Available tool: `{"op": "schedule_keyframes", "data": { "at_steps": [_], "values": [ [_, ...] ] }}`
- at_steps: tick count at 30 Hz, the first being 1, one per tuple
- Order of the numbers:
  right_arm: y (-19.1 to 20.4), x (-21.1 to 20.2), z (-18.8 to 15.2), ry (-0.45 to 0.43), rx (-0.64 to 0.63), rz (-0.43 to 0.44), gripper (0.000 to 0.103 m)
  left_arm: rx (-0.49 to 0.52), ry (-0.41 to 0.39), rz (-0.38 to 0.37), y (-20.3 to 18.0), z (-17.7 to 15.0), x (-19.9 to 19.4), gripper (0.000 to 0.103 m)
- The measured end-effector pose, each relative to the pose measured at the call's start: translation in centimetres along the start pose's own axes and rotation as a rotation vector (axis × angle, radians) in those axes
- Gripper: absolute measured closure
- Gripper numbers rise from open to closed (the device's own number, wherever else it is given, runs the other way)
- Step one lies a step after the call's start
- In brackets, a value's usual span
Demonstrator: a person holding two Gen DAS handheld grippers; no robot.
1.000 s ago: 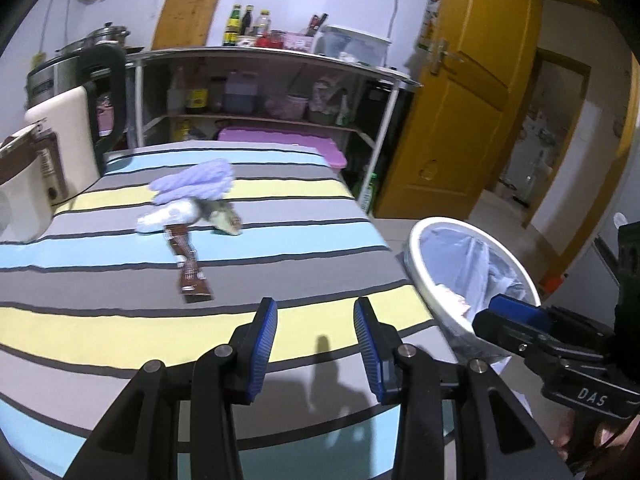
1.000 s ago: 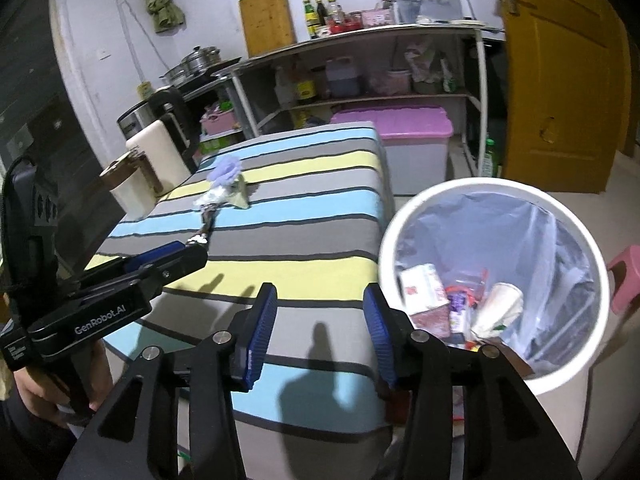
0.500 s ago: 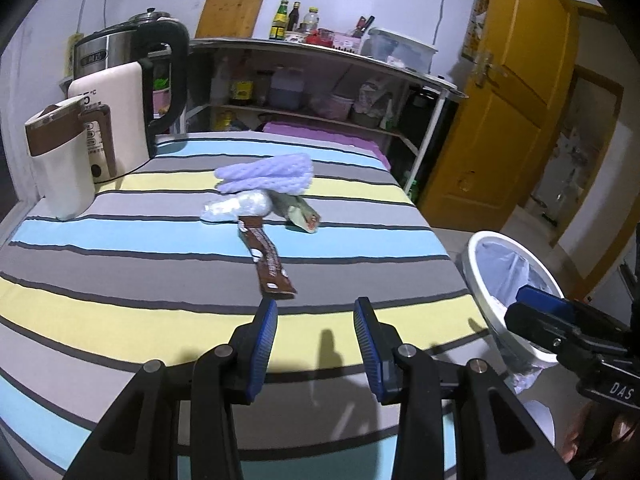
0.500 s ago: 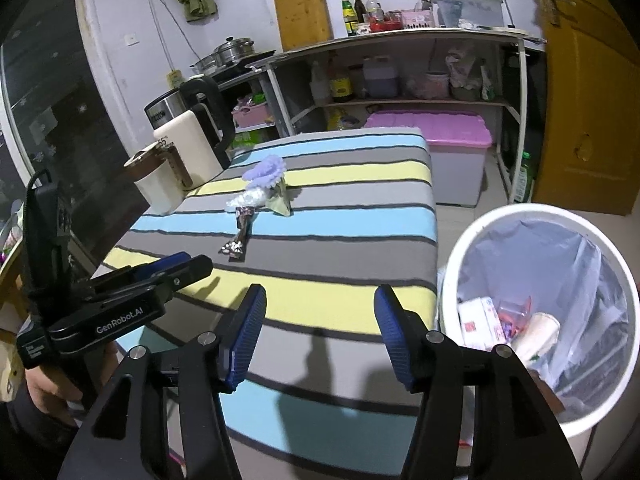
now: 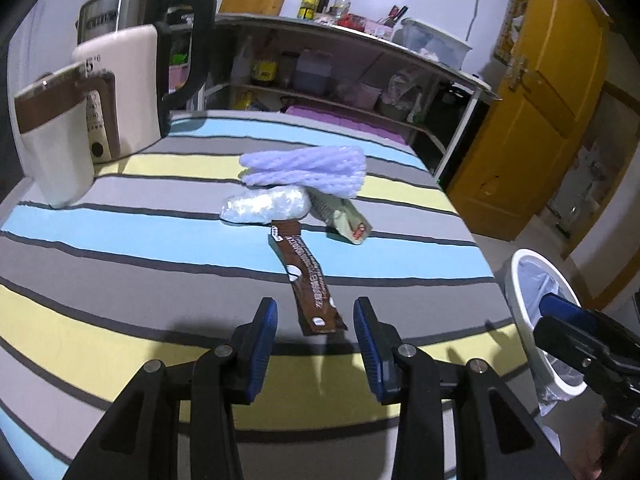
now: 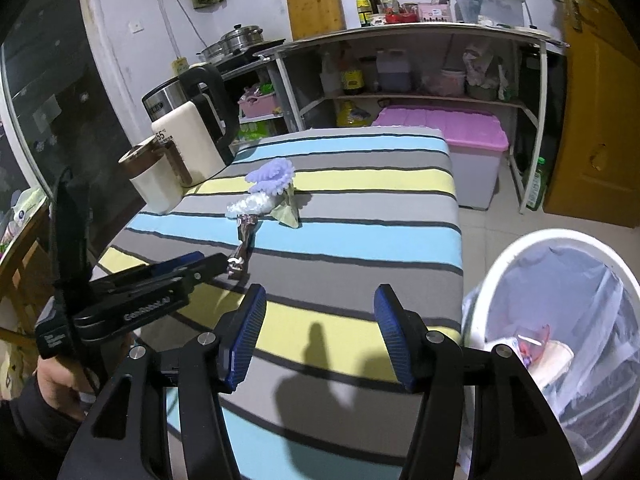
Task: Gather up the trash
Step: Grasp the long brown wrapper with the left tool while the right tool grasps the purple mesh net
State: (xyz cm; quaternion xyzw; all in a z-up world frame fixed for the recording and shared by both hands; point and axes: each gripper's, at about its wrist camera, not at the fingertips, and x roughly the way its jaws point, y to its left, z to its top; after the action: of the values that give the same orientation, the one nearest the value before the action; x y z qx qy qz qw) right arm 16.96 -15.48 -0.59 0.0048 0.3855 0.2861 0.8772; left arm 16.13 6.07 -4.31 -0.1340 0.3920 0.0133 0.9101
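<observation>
Striped cloth in grey, blue and yellow covers the table [image 5: 120,248] I am working over, with a cluttered shelf unit [image 6: 400,64] against the wall behind and a yellow door [image 5: 540,120] off to the right. My left gripper [image 5: 315,338] hangs low over the near stripes with its blue pads apart and nothing between them; the near end of the brown wrapper [image 5: 306,280] lies on the cloth just ahead of the gap, not touching either pad. My right gripper [image 6: 320,336] stands wider, its jaws having just been opening, and they are empty too, held over the table's near right part. Beyond the brown wrapper sits the rest of the litter in one cluster: a clear crumpled bag [image 5: 266,209] touching the wrapper's far end, a green packet [image 5: 344,216] beside it, and a purple foam net [image 5: 308,168] lying on top of both. A cream kettle [image 5: 120,92] and a white mug with a brown band [image 5: 52,140] stand at the far left edge, well apart from the litter. Off the table's right edge, on the floor, the white bin [image 6: 624,280] with its plastic liner stands close to the table's right side, already holding some scraps. Bare cloth lies on every side of the cluster. In the right view a hand [image 6: 60,388] grips the left tool's handle near the table's left edge.
</observation>
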Motion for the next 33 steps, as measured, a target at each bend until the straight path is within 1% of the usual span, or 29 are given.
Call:
{"op": "schedule_keyframes", "data": {
  "at_steps": [6,9,12,14,18,24,33],
  "values": [
    [0.4,1.7,1.5,0.009,-0.013,0.011,0.046,-0.012,0.027,0.005,0.3,0.7,2.1,0.064],
    [0.6,2.5,2.4,0.011,-0.021,0.019,0.046,-0.011,0.039,0.001,0.3,0.9,2.8,0.069],
    [1.0,3.5,3.2,0.016,-0.031,0.029,0.046,-0.012,0.042,0.000,0.4,1.1,3.1,0.077],
    [1.2,4.2,3.8,0.020,-0.039,0.035,0.046,-0.008,0.045,0.007,0.4,1.1,3.2,0.083],
    [1.6,5.6,4.9,0.031,-0.046,0.052,0.046,-0.009,0.042,-0.016,0.6,1.1,2.9,0.084],
    [2.1,7.9,6.6,0.043,-0.043,0.068,0.046,-0.025,0.014,-0.018,1.9,0.9,1.7,0.084],
    [2.7,11.6,8.8,0.055,-0.058,0.076,0.046,-0.051,-0.001,-0.025,3.7,0.8,0.8,0.084]
  ]
}}
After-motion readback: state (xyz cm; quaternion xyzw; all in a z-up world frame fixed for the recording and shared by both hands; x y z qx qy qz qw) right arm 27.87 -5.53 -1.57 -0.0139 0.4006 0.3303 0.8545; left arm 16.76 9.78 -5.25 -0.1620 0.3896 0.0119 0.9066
